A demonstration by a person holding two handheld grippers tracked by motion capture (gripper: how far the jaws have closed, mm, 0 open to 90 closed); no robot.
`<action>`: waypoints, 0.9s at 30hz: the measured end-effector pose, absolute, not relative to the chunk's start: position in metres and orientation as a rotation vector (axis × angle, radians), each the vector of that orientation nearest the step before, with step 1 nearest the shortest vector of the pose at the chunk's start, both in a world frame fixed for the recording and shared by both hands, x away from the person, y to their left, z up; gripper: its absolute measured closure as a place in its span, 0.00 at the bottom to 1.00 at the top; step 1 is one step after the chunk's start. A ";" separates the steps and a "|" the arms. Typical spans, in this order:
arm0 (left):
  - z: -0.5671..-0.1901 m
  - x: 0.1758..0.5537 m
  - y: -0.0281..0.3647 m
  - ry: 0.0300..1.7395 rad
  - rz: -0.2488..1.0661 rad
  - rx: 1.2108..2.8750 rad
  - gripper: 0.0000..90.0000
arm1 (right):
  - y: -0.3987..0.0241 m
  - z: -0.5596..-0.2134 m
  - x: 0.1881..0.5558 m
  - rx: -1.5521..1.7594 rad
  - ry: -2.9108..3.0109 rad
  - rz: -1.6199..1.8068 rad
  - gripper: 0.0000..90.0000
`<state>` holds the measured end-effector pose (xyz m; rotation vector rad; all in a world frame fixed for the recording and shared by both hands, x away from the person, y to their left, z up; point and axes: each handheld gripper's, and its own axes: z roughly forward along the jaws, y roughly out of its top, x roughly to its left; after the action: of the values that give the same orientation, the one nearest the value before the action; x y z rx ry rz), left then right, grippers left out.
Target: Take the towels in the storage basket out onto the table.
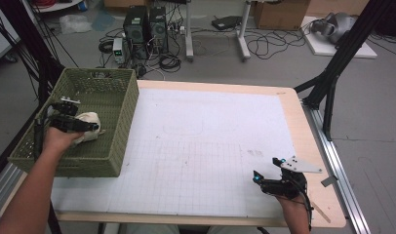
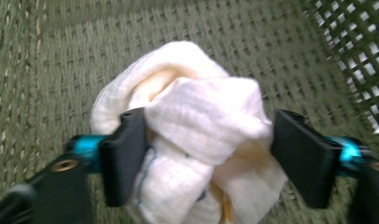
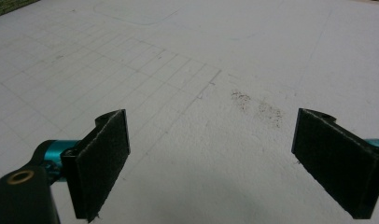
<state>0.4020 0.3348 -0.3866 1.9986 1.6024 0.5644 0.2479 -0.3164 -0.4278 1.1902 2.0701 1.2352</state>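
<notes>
A crumpled white cloth (image 1: pixel 90 118) lies low inside the green woven basket (image 1: pixel 130 109) at the table's left edge. My left gripper (image 1: pixel 92 127) reaches into the basket from the near side. In the left gripper view its two black jaws press on either side of the cloth (image 2: pixel 201 116), which bulges above and below them; the left gripper (image 2: pixel 208 158) is shut on it over the basket floor (image 2: pixel 61 56). My right gripper (image 1: pixel 265 168) hovers near the table's front right. In the right gripper view the right gripper (image 3: pixel 211 158) is open with nothing between its jaws.
A white gridded mat (image 1: pixel 206 141) covers the wooden table, with a faint dark smudge (image 3: pixel 257 105) ahead of the right gripper. Black frame posts (image 1: pixel 332 73) stand at the right. Computers and cables (image 1: pixel 147 34) sit on the floor beyond.
</notes>
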 end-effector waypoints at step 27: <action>-0.340 0.366 0.356 1.345 0.649 1.573 0.87 | -0.319 -0.426 0.246 1.197 2.057 1.234 0.12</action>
<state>0.3658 0.3556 -0.3399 1.5734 1.3446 0.6488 0.2465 -0.3191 -0.4261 1.1970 2.0569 1.2345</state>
